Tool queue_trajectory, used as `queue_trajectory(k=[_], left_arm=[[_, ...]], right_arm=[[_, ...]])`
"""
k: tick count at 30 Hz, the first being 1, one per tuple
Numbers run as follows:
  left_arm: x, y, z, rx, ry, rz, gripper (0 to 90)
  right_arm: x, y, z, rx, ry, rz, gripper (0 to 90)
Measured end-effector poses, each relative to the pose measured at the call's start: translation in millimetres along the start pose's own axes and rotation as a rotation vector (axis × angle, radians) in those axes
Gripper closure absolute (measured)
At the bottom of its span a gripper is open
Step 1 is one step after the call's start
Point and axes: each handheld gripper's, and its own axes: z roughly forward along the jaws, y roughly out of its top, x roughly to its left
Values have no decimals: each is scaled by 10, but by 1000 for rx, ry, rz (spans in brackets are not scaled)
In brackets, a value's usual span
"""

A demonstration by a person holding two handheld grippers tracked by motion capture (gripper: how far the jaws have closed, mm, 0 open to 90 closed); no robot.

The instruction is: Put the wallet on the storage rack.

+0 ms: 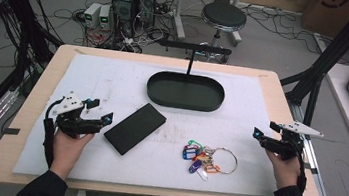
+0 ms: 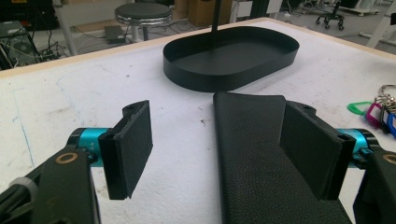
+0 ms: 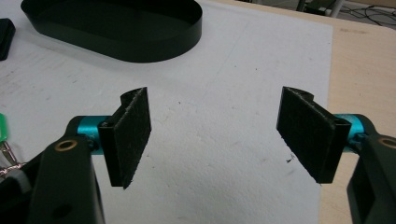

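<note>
Black case [image 2: 261,154] between open left jaws

Lab: floor cables [image 1: 46,17], computers [image 1: 135,0] (stool [image 1: 223,17] nearby), rig frame [image 1: 337,45].

Black case [image 1: 135,128], multicoloured key tags [image 1: 197,160]

Grained matt black leather-like case [image 1: 135,128] lies on a rough white foam mat [image 1: 114,83].
</note>
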Motion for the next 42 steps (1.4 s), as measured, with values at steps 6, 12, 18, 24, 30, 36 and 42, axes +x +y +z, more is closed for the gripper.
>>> queue_trajectory(k=[6,12,18,24,30,36,42], left_arm=[[28,-15,-2,7,14,-14,259],[49,-26,4,18,16,-27,259],[29,-18,5,30,18,-23,272],[27,-45,22,69,21,-66,310],[7,1,15,131,50,-100,321],[-62,-81,-10,156,52,-120,321],[-86,-247,-6,189,43,-152,367]], right_arm=[[-18,-3,22,5,-5,-2,264],[-30,-14,26,16,-13,-12,264],[-37,-18,-5,7,-23,-7,264],[-30,-12,24,12,-24,-10,264],[-15,7,52,9,-27,-15,265],[8,19,70,8,-27,-27,267],[30,20,91,19,-30,-38,268]])
